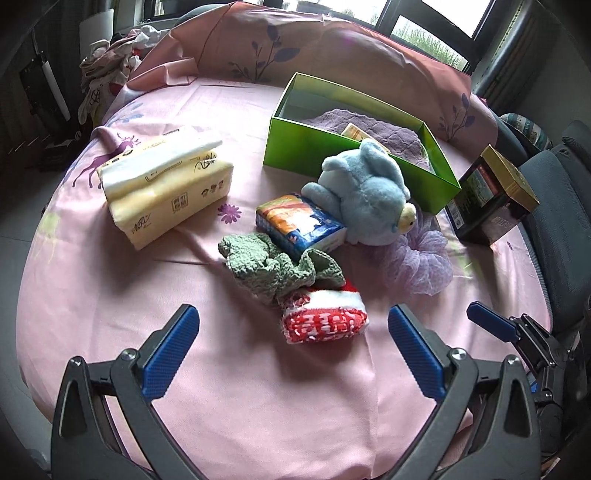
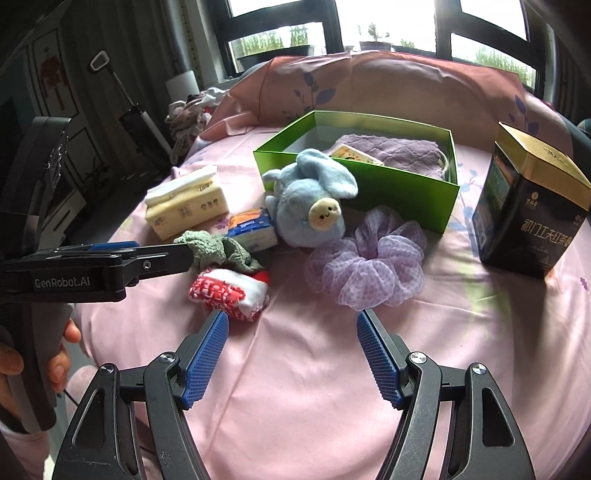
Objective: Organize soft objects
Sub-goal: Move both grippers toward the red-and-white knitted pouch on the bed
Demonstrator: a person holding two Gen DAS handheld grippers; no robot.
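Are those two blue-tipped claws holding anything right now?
No. The left claw and the right claw both stand open above the pink bedsheet, nothing between their pads.

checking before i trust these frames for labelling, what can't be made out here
- Green box floor: in both views the near wall and the purple cloth hide most of it.
- Small yellow packet in the box: mostly hidden by the wall and the blue plush toy.
- Scrunchie: partly behind the plush in the left view.
- Print on the tissue pack: too small to read.

Daylight from blown-out windows (image 2: 384,18); soft shadows — fisheye bending, dark blurred corners.
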